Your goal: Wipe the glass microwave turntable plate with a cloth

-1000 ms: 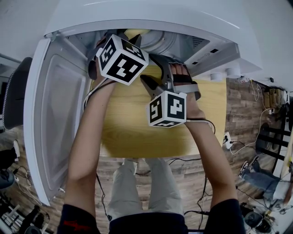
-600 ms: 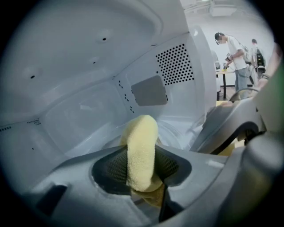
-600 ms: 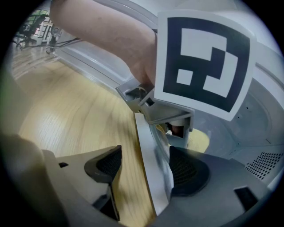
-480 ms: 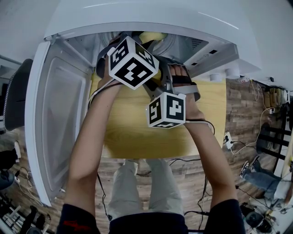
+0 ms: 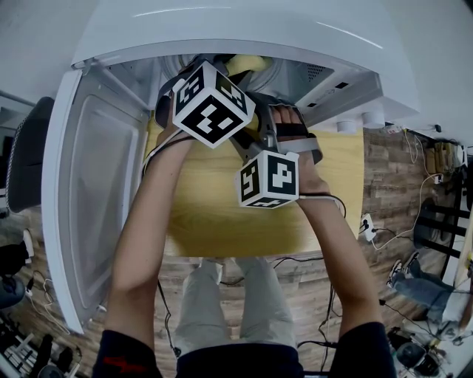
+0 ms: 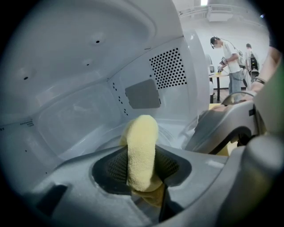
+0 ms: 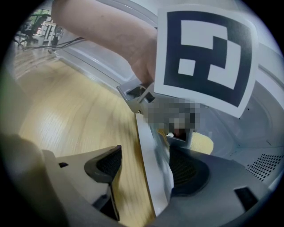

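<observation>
Bright, even indoor light with soft shadows. Ceiling lamp [image 6: 204, 2] blows out at top of left gripper view. Both gripper views have heavy fisheye bend and black vignette corners. Cloth [image 6: 142, 150] sharp up close. Right gripper view smeared near centre, bench [image 7: 66, 111] grain blurred. Head view crisp, edges curved.

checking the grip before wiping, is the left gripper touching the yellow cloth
Touching. The left gripper view shows the left gripper shut on the yellow cloth, its fingers pressing it from both sides.
</observation>
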`<state>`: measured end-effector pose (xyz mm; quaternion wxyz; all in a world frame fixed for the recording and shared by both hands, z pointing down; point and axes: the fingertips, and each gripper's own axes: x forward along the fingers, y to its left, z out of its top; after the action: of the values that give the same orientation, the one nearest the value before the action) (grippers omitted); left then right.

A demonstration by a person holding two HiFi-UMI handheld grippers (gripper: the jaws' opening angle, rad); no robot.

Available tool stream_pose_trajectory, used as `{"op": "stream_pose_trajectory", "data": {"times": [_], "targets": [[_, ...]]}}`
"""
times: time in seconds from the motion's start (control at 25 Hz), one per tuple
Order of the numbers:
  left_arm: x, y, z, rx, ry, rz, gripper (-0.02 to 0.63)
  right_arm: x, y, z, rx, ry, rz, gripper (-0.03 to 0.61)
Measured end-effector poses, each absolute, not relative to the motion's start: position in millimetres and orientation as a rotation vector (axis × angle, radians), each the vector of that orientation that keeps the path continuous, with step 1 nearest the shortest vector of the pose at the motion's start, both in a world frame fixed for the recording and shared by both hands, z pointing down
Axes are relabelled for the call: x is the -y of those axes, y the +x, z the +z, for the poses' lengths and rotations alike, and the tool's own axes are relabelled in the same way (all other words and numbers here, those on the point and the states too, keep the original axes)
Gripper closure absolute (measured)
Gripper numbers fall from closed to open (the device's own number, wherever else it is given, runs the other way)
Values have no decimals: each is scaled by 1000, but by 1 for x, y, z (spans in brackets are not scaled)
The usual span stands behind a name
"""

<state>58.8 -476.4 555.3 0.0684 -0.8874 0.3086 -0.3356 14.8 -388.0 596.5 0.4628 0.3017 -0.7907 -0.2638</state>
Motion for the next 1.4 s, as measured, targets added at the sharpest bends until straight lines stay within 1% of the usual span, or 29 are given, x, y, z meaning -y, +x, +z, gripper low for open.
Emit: {"op": "stream_pose_trajectory", "data": {"times": [0.4,0.6,0.92,1.4], "targets": [[472,54,554,-952,-2684,-965,476,385,16,596,1945,720,-691,281],[466,50,553,-994,-2718,-929,476,381,19,593,1975,747,-653,281],[449,44,555,-1009,-2727,-1015,476,365,33,596,1953,727,-569,281],[412,24,551,-1052,-2771,-1113,476,343,47,563,2019,845,-379,284]]}}
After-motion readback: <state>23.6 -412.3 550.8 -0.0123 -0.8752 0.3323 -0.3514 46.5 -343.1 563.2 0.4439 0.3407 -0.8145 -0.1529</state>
